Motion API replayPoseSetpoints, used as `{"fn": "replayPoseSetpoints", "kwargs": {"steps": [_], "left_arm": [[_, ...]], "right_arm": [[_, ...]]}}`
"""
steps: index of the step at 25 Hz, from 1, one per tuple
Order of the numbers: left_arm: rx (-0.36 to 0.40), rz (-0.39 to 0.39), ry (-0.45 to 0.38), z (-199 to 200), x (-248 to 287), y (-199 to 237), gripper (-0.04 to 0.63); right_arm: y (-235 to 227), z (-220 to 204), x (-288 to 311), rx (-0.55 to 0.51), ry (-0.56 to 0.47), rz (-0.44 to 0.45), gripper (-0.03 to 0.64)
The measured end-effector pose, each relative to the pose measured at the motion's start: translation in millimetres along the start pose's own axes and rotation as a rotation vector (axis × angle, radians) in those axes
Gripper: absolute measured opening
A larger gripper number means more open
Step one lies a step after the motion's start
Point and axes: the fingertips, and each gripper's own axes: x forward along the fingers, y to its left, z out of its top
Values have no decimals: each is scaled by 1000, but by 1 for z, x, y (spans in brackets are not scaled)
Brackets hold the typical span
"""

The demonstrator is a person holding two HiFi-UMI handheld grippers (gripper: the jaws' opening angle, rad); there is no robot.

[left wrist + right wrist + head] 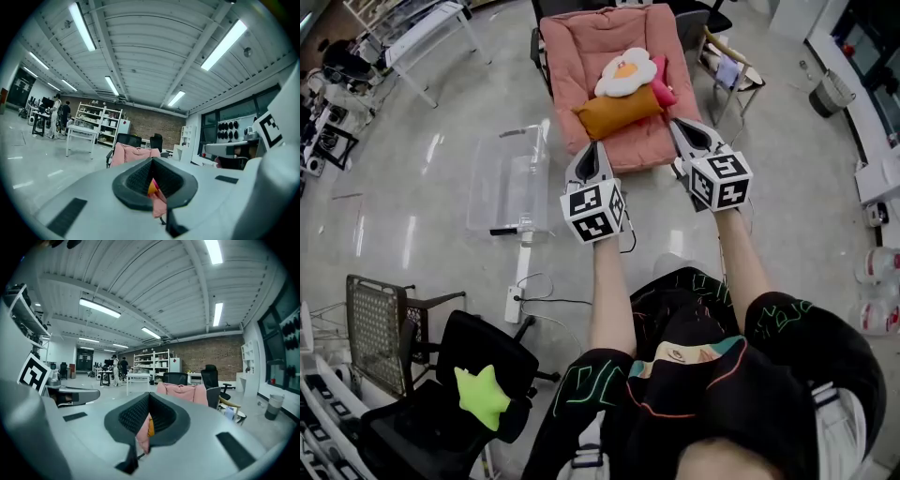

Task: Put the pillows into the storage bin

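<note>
On the far left, a soft green star-shaped pillow (pixel 483 396) lies on the seat of a black office chair (pixel 450 427), well apart from both grippers and behind them, close to the person. Further up, a clear plastic storage bin (pixel 508 183) stands on the shiny grey floor (pixel 412 169), just to the left of the left gripper (pixel 599 144) and not touching it. The left gripper's two jaws are pressed tight together and hold nothing (pixel 152 176). It points at a soft pink chair (pixel 581 47) that stands ahead. On that chair lies an orange roll-shaped pillow (pixel 617 111), straight in front of the left gripper's tip and apart from it. A white and yellow fried-egg pillow (pixel 625 73) rests on top of the orange one, and a bright pink pillow (pixel 662 89) peeks out at its right side. The right gripper (pixel 676 123) points at the right end of the pillows, near the bright pink one. Its jaws are squeezed together too, with nothing between them (pixel 147 416). No pillow is in the bin.
</note>
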Motion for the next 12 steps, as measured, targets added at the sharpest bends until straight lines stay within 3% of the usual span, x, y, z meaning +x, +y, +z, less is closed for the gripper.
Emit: {"fn": "replayPoseSetpoints", "kwargs": {"steps": [7, 12], "left_arm": [[-1, 5, 26, -3, 37, 26, -5], [5, 32, 43, -11, 93, 52, -5]], "right_arm": [[-23, -3, 42, 32, 8, -14, -3], [-53, -14, 106, 56, 15, 5, -3]]}}
